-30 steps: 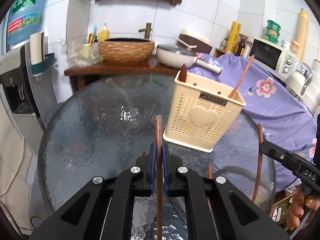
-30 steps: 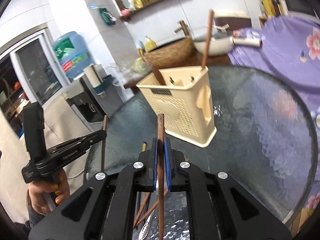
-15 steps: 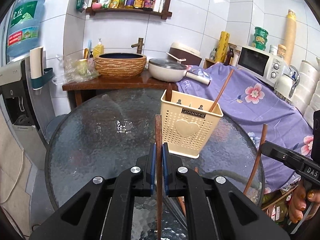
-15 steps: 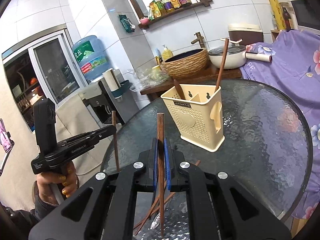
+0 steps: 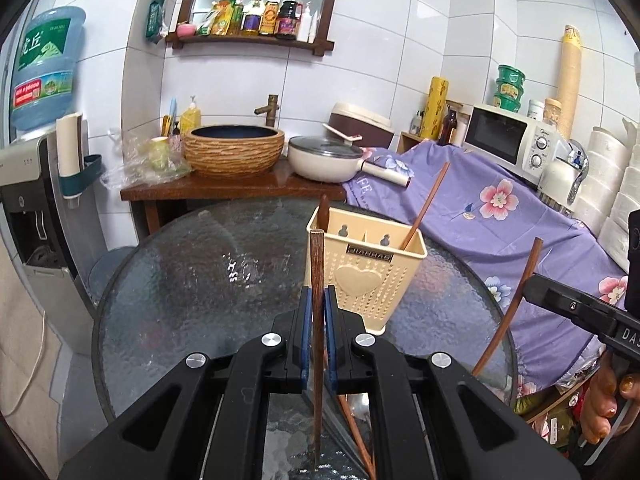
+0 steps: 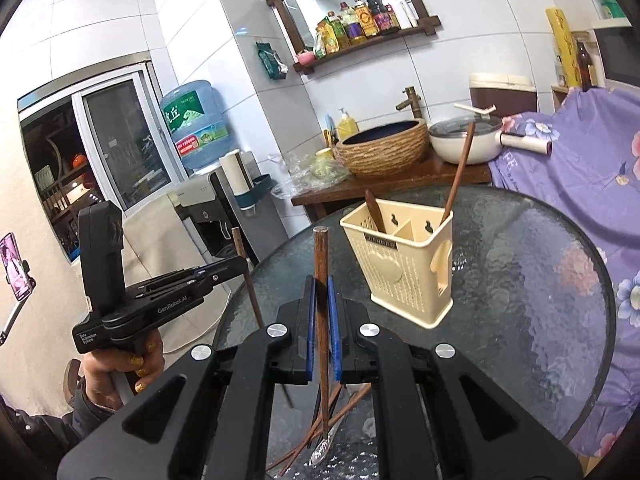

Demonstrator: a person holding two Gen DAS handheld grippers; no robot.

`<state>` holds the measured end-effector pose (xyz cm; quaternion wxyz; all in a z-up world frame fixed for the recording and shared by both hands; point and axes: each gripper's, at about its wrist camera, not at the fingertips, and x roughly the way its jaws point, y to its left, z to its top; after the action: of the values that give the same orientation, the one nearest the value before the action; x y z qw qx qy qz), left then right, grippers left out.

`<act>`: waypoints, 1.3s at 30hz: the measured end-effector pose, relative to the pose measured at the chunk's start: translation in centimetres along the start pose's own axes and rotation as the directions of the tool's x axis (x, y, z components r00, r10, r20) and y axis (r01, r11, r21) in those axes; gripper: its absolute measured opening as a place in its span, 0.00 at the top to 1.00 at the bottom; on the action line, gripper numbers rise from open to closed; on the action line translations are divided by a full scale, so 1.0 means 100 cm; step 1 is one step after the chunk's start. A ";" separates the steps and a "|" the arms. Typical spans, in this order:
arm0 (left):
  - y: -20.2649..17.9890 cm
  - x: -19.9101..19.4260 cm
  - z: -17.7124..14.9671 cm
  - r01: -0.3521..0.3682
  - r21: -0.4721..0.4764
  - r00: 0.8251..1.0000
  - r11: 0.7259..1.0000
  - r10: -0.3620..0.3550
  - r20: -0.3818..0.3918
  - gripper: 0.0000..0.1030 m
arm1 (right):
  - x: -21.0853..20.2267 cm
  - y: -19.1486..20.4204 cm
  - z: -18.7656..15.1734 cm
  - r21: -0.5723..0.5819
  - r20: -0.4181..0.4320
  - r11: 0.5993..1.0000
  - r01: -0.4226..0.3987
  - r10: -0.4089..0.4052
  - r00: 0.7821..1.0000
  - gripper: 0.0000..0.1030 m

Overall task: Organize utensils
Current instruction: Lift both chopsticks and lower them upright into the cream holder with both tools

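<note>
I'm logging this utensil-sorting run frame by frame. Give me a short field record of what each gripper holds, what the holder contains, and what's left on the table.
left gripper: shut on a wooden chopstick, held upright
right gripper: shut on another chopstick, upright
holder: cream, perforated, standing on the glass table
holder contents: one chopstick leaning, one dark handle
left on table: loose chopsticks and a spoon

"GenRobot.AI" on left hand-held gripper point(image 6: 240, 266); "DAS" on right hand-held gripper point(image 5: 528, 282)
</note>
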<state>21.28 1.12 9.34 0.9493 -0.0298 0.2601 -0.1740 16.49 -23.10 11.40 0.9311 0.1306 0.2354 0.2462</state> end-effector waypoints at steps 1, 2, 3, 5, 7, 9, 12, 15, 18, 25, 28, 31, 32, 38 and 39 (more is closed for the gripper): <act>0.000 0.000 0.003 0.005 -0.002 1.000 1.000 -0.005 0.003 0.94 | -0.001 0.001 0.005 0.001 0.002 1.000 -0.006 0.006 1.000 0.93; -0.001 -0.001 0.006 0.011 -0.003 1.000 1.000 -0.011 0.005 0.94 | -0.001 0.001 0.007 -0.001 0.006 1.000 -0.006 0.006 1.000 0.93; -0.001 -0.001 0.010 0.020 -0.004 1.000 1.000 -0.020 0.010 0.94 | -0.002 0.003 0.011 -0.008 0.011 1.000 -0.003 0.003 1.000 0.93; -0.004 -0.002 0.019 0.021 0.000 0.999 1.000 -0.021 0.025 0.94 | -0.003 0.007 0.020 -0.024 0.023 1.000 0.004 -0.004 1.000 0.93; -0.008 -0.004 0.029 0.023 0.006 0.999 1.000 -0.023 0.046 0.94 | -0.004 0.009 0.032 -0.030 0.037 1.000 0.004 -0.003 0.999 0.93; -0.012 -0.005 0.042 0.022 0.015 0.997 1.000 -0.023 0.067 0.94 | -0.003 0.010 0.044 -0.034 0.043 0.999 0.006 -0.005 0.999 0.93; -0.016 -0.005 0.064 0.032 0.014 0.995 0.999 -0.033 0.092 0.94 | -0.002 0.012 0.067 -0.045 0.068 0.999 0.020 -0.017 0.998 0.93; -0.018 -0.007 0.093 0.031 0.002 0.990 1.000 -0.031 0.135 0.94 | -0.001 0.013 0.094 -0.051 0.098 0.998 0.037 -0.032 0.995 0.93; -0.022 -0.010 0.118 0.021 -0.004 0.982 1.000 -0.019 0.188 0.94 | 0.000 0.013 0.119 -0.063 0.143 0.995 0.072 -0.063 0.988 0.93; -0.027 0.007 0.160 0.003 -0.043 0.966 0.999 0.008 0.258 0.94 | 0.010 0.007 0.161 -0.053 0.223 0.989 0.138 -0.123 0.967 0.93; -0.024 0.018 0.169 -0.012 -0.069 0.959 0.998 0.031 0.283 0.94 | 0.014 0.005 0.171 -0.058 0.255 0.982 0.180 -0.159 0.954 0.93; -0.022 0.031 0.171 -0.015 -0.088 0.954 0.996 0.041 0.297 0.94 | 0.023 0.002 0.173 -0.080 0.286 0.968 0.237 -0.205 0.936 0.93; -0.023 0.037 0.168 -0.026 -0.090 0.953 0.996 0.052 0.299 0.94 | 0.029 0.000 0.171 -0.084 0.288 0.964 0.254 -0.220 0.932 0.93; -0.022 0.077 0.145 -0.055 -0.080 0.969 0.995 0.073 0.237 0.94 | 0.069 -0.022 0.144 -0.075 0.229 0.954 0.291 -0.267 0.936 0.93; -0.022 0.086 0.138 -0.061 -0.080 0.973 0.995 0.077 0.216 0.94 | 0.076 -0.027 0.138 -0.069 0.213 0.953 0.294 -0.274 0.938 0.93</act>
<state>34.48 -4.37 17.45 0.9758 -0.0746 0.1612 -0.1271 30.35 -23.17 19.38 0.9812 0.0727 0.1442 0.1060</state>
